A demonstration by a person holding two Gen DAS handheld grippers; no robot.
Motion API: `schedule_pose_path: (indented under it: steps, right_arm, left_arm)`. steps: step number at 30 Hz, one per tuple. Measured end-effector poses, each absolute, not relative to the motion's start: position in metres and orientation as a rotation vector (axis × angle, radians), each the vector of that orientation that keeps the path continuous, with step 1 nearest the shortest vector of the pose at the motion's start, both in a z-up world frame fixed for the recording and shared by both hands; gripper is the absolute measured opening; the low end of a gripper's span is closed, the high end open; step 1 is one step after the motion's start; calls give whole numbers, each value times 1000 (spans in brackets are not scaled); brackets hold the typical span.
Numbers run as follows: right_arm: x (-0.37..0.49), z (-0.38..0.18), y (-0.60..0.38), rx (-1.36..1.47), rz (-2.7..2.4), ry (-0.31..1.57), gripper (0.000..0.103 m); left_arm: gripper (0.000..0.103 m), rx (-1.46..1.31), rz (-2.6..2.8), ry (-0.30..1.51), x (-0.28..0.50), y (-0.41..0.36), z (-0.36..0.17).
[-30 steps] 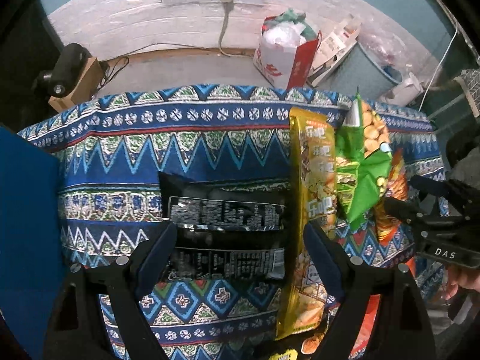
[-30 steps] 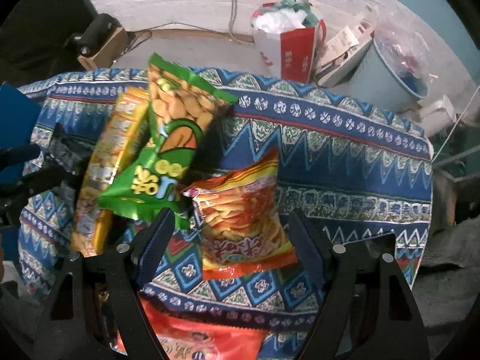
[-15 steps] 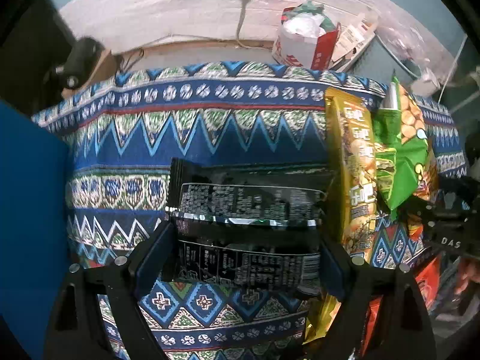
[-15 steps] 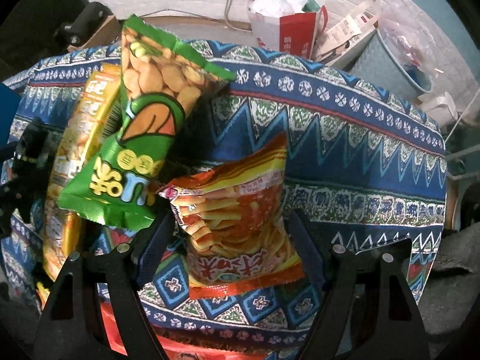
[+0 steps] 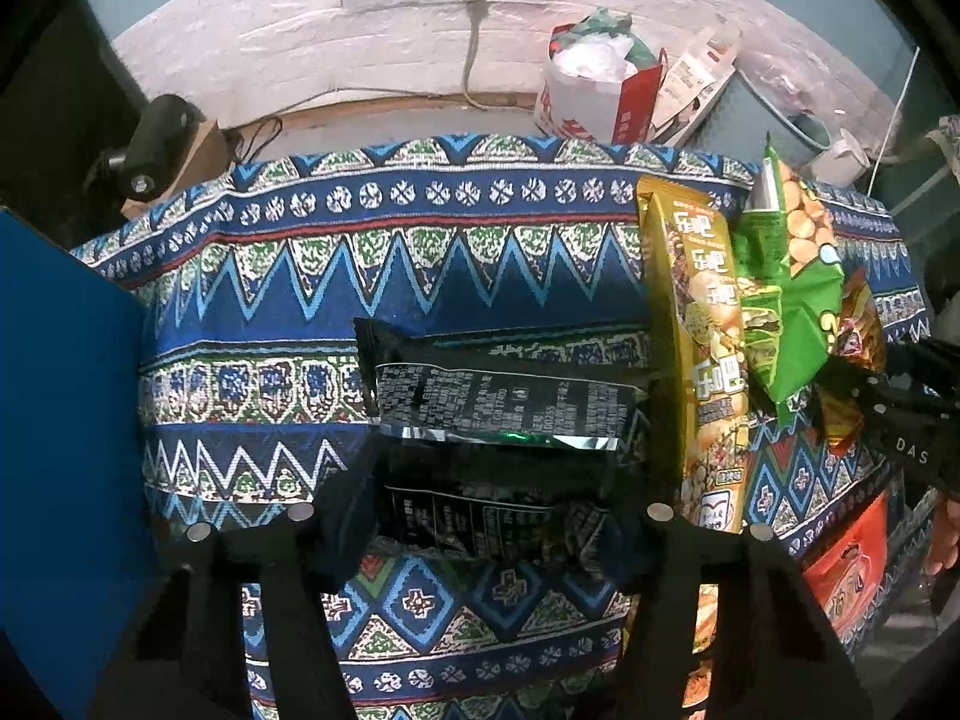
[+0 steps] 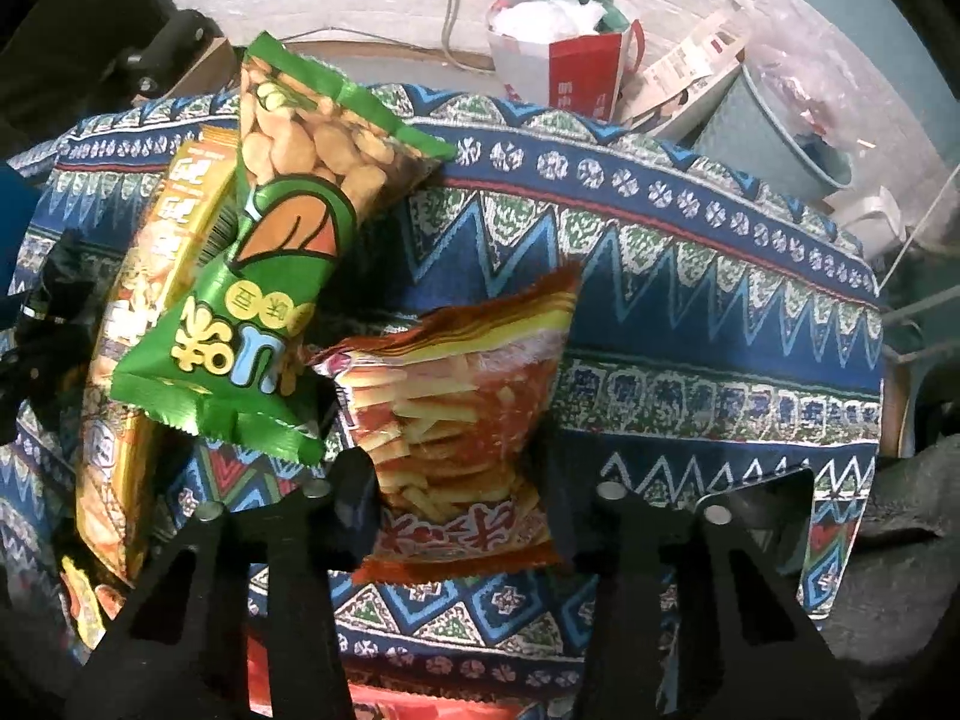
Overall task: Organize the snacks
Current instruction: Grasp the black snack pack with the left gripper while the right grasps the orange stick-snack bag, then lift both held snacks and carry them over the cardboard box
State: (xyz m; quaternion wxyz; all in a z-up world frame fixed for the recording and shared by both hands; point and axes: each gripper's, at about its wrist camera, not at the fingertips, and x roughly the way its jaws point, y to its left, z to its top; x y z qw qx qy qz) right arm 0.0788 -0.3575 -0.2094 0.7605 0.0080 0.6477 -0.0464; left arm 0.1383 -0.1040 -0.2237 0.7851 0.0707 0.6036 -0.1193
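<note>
Left wrist view: left gripper (image 5: 492, 531) closing its jaws on a black snack bag (image 5: 504, 414), white print up, crumpled mid-way across the patterned cloth (image 5: 420, 252); yellow bag (image 5: 699, 348) alongside, toward the right edge.

Right wrist view: right gripper (image 6: 459, 498) closing on a red fries bag (image 6: 462, 420), pinched and bulging, mid-cloth; green bag (image 6: 282, 264) overlapping the yellow one, tilted.

You've got the printed-back packet (image 5: 498, 420) lying flat on the tablecloth (image 5: 420, 252), with the tall puffs bag (image 5: 696, 324) just right of it. The peanut bag (image 6: 282, 252) leans on that one. Right of it sits the fries bag (image 6: 456, 420). Behind the table, a paper bag (image 6: 564, 72) and a bin (image 6: 774, 126) stand by the wall.
</note>
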Motion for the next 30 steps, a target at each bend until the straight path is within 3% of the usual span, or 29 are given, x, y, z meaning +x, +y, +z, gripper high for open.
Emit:
schedule_pose_path:
  steps: [30]
  right_arm:
    - [44,-98,-311,-5,-55,1185,38]
  left_arm:
    - [61,302,-270,1007,68,-90,-116]
